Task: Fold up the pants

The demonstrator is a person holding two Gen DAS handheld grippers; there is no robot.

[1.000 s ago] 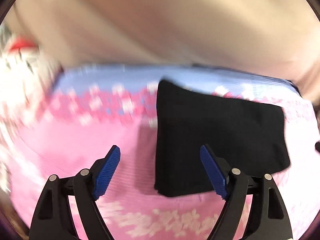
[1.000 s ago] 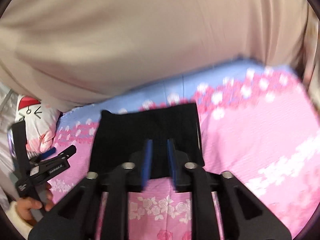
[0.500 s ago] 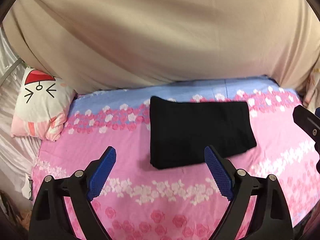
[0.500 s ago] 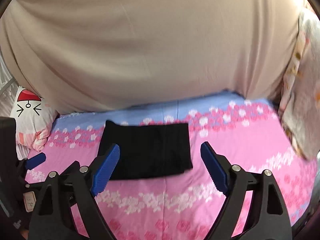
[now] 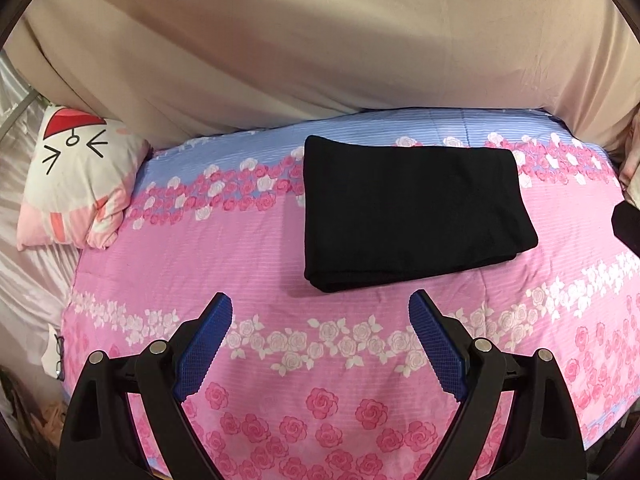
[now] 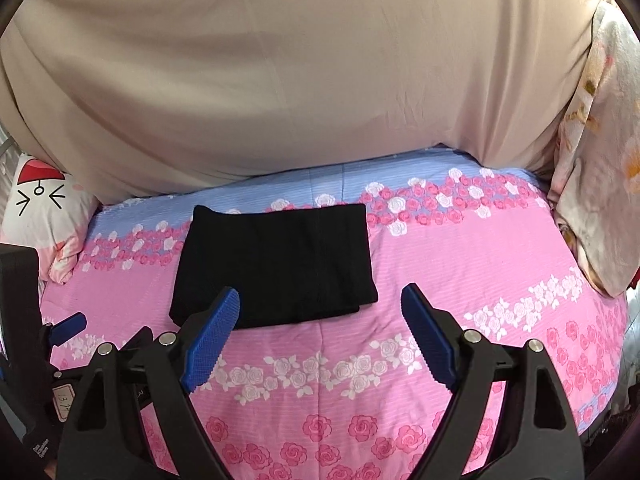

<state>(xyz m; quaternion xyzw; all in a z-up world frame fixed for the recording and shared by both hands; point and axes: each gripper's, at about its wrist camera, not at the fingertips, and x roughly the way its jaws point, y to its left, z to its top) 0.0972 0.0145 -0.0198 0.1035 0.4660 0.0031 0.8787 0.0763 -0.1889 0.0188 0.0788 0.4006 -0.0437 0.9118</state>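
1. step in hand, by the look of it: fold finished, release done. black pants (image 5: 412, 216) lying as a flat rectangular bundle on the pink floral bedsheet (image 5: 248, 264), toward the far side of the bed.
2. left gripper (image 5: 320, 344) spread wide, nothing between the pads; clear of the pants, nearer the camera.
3. right gripper (image 6: 320, 332) just opened wide – empty; left pad overlapping the bundle's near edge in view, contact doubtful.
4. cartoon pillow (image 5: 76, 176) off to the left, well apart from the bundle.
5. next move, as a judgement: little left – maybe a check for square edges, else withdrawal.
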